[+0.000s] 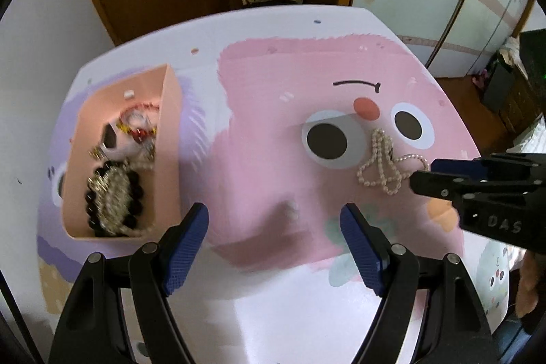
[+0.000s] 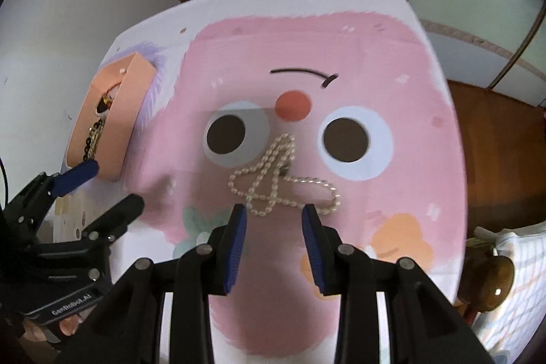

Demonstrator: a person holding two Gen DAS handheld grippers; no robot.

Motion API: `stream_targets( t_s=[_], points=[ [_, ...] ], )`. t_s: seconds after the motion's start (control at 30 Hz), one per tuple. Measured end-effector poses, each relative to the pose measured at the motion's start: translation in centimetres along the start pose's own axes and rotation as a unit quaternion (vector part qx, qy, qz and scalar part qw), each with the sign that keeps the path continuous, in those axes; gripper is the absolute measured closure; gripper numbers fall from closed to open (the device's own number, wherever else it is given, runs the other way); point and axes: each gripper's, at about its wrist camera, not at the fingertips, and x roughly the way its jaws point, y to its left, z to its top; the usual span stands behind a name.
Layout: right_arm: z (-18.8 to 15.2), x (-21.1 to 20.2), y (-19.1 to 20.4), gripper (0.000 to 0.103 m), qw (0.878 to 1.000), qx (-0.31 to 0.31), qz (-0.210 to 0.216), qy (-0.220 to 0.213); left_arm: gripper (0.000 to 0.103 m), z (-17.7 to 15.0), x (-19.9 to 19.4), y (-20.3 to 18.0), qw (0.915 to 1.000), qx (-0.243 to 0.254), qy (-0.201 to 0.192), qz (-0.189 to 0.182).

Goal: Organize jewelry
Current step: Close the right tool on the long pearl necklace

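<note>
Cartoon-printed table cover bore the pearl necklace just ahead of the right gripper, fingers spread and empty, poised for pickup and, presumably, the pink box; left gripper gaped empty.

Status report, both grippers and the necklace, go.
Left gripper open, empty. Right gripper open, just short of pearl necklace. Pink box holds other jewelry. Nothing blocking.
</note>
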Motion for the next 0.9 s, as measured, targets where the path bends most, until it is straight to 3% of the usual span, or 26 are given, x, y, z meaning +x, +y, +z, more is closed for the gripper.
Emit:
stream_targets(
  t_s=[0.17,0.23,0.4,0.9],
  points=[
    [0.4,1.8,0.4,0.070,1.000,-0.004,0.000,0.003,0.025,-0.9,0.8,0.3,0.9999,-0.010,0.003,-0.012],
    [0.7,2.3,0.4,0.078,1.000,-0.002,-0.002,0.003,0.025,-0.8,0.9,0.3,0.9998,-0.012,0.004,-0.015],
    [1.1,3.1,0.3,0.089,1.000,0.004,-0.013,0.006,0.025,-1.0,1.1,0.4,0.9996,-0.014,0.006,-0.025],
    [3.3,4.3,0.4,0.090,0.996,0.055,-0.013,0.064,0.025,-1.1,1.5,1.7,0.9980,-0.047,0.014,-0.040]
  ],
)
